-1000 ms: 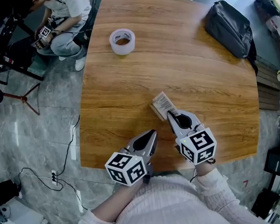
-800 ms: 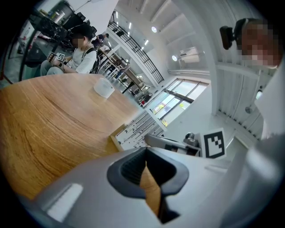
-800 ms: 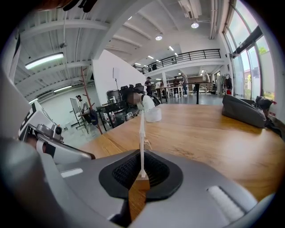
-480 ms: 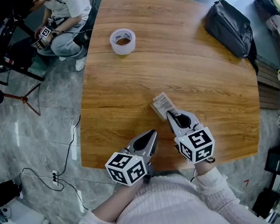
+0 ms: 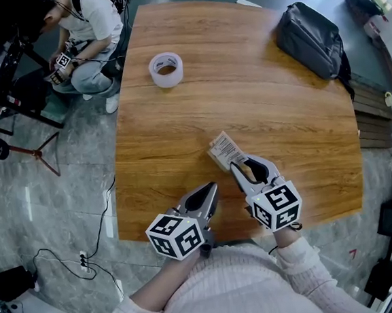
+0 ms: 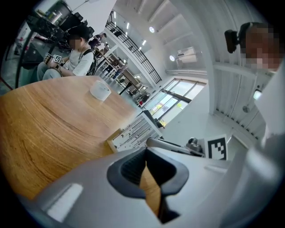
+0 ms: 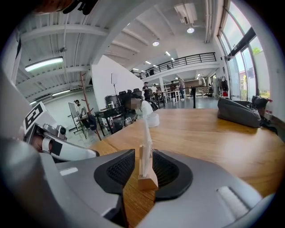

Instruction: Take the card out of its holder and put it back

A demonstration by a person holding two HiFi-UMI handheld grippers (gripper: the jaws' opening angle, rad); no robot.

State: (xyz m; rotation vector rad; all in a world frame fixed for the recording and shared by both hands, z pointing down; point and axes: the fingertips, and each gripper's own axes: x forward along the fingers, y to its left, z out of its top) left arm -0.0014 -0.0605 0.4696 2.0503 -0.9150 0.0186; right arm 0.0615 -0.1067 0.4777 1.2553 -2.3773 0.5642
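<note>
A wooden table is set on a grey marbled floor. Left of the table, cables are laid across the floor. Beyond the table's far edge a railed balcony is seen. Tall windows are placed to the table's right, and strip lights are fixed overhead.

Bright, even daylight pours through tall windows, helped by ceiling strip lights; shadows are soft. Both gripper views warp heavily toward their dark rims (fisheye).
</note>
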